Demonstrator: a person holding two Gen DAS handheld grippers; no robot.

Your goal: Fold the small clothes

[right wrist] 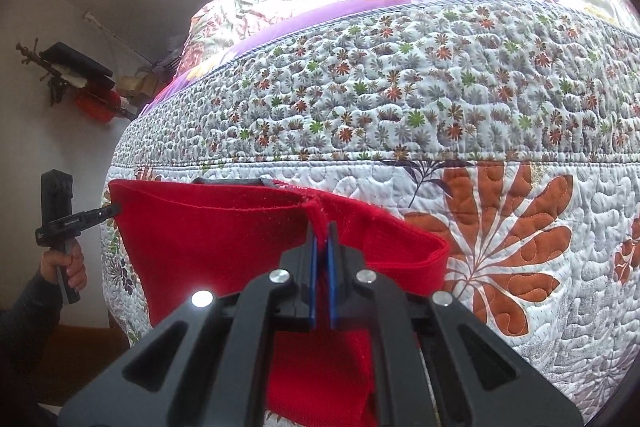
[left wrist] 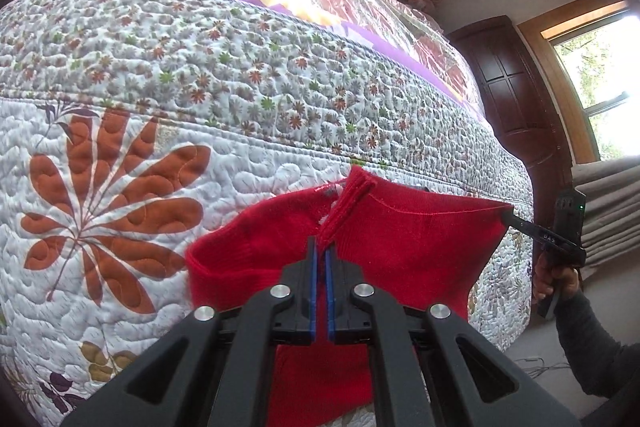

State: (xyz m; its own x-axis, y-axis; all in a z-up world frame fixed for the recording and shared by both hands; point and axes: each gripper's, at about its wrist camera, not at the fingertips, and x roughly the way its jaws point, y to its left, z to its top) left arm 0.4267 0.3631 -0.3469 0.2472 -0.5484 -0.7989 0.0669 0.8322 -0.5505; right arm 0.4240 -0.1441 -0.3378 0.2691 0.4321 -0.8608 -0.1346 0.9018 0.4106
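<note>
Both the left gripper point(left wrist: 321, 247) and right gripper point(right wrist: 321, 233) pinch the red knit garment point(left wrist: 420, 247) at its seamed top edge, which looks light, soft and floppy over the bed point(left wrist: 200, 87).

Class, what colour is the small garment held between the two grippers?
Red garment, clearest in the right wrist view.

The red garment point(left wrist: 420, 239) is showing a soft, matt knit with a fuzzy nap and a frayed seam edge. The bed quilt point(left wrist: 120, 155) is looking like stitched cotton, puckered and matt, while the cover farther back is shining like satin. The left gripper point(left wrist: 321, 247) is showing matt black plastic with blue rubbery jaw linings and bright metal pins; the right gripper point(right wrist: 321, 231) is looking alike. The cabinet point(left wrist: 508, 83) is gleaming as dark polished wood.
</note>
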